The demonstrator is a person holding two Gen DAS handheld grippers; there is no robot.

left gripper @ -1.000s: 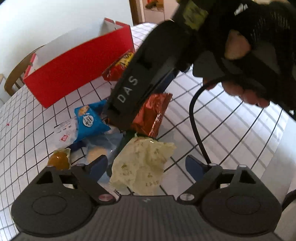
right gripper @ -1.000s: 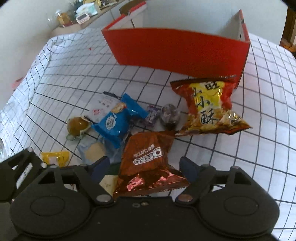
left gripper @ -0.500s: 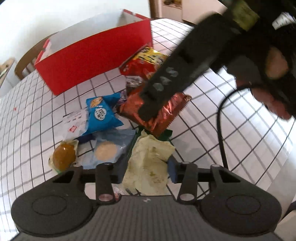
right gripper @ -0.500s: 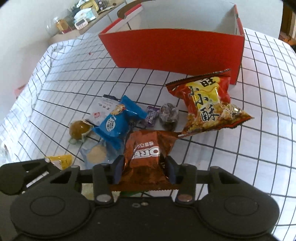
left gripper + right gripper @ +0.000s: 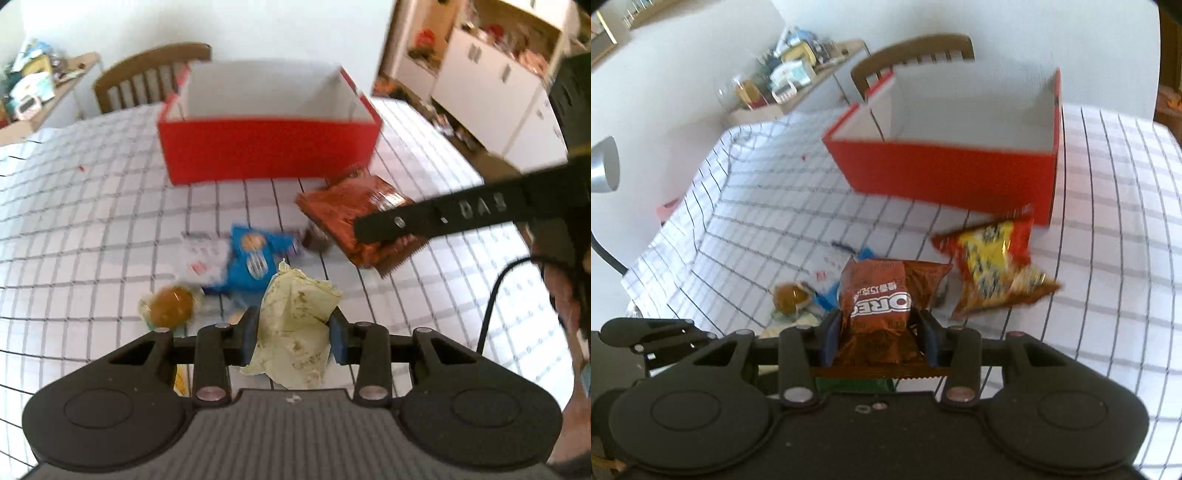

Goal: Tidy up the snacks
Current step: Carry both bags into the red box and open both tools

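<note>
My left gripper (image 5: 293,332) is shut on a pale yellow-green snack packet (image 5: 295,325) and holds it above the table. My right gripper (image 5: 877,332) is shut on a brown Oreo bag (image 5: 882,306), also lifted; that bag shows in the left wrist view (image 5: 354,218) under the right gripper's body. An open red box (image 5: 269,151) with a white inside stands at the far side, also in the right wrist view (image 5: 945,173). On the checked cloth lie a blue packet (image 5: 255,258), a round golden pastry (image 5: 171,304) and a red-and-yellow bag (image 5: 993,269).
A white sachet (image 5: 201,258) lies left of the blue packet. A small dark wrapped sweet (image 5: 316,240) lies by the Oreo bag. A wooden chair (image 5: 147,77) stands behind the box. White cabinets (image 5: 491,85) stand at the right, a cluttered shelf (image 5: 790,77) at the left.
Both grippers closed from open onto their packets about half a second ago. Both have since lifted up and back, so the box's inside now shows.
</note>
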